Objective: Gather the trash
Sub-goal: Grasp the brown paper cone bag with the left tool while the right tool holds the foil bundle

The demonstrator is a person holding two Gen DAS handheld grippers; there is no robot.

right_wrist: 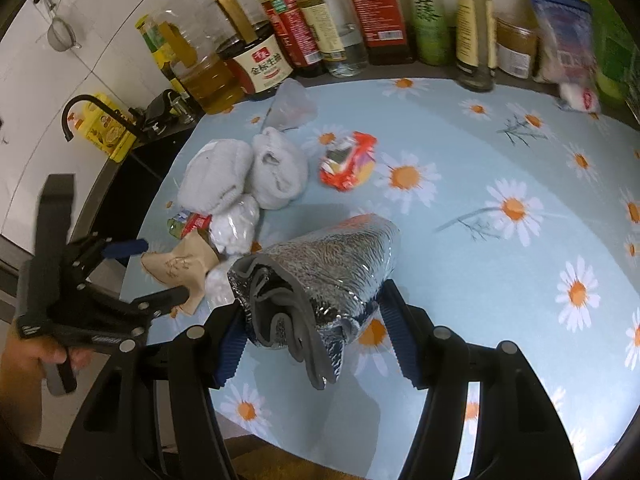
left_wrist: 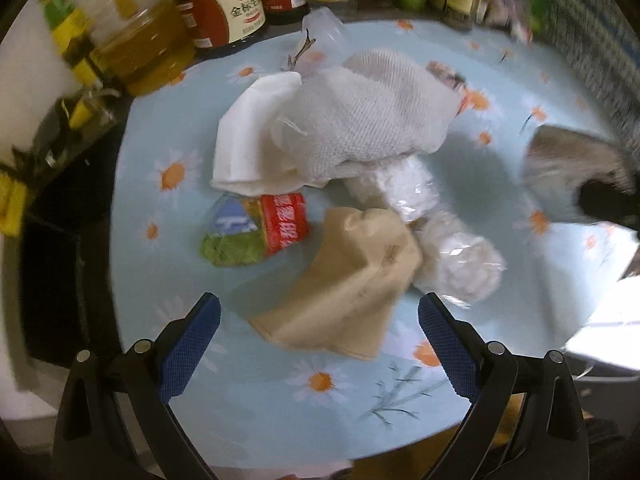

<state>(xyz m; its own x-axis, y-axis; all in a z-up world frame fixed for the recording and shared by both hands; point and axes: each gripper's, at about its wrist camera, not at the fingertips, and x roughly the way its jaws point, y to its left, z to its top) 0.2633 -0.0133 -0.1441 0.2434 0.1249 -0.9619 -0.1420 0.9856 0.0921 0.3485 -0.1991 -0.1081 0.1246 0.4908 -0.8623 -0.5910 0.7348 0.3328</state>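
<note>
My right gripper [right_wrist: 312,308] is shut on a silver foil bag [right_wrist: 332,264], held just above the daisy-print tablecloth [right_wrist: 480,152]; the same foil bag [left_wrist: 568,160] shows blurred at the right of the left wrist view. My left gripper [left_wrist: 320,308] is open and hangs over a crumpled brown paper bag [left_wrist: 352,280], with nothing between its fingers. Around that paper lie a green and red snack wrapper [left_wrist: 256,228], plastic-wrapped white wads [left_wrist: 460,268], a white mesh cloth [left_wrist: 360,116] and a white tissue [left_wrist: 248,144]. A red and orange wrapper [right_wrist: 348,160] lies farther back.
Bottles and jars [right_wrist: 264,60] of oil and sauce line the back edge. A black faucet [right_wrist: 80,112] and a dark sink lie past the table's left edge. A clear plastic bag [right_wrist: 290,106] sits near the bottles. A hand [right_wrist: 36,352] holds the left gripper [right_wrist: 156,270].
</note>
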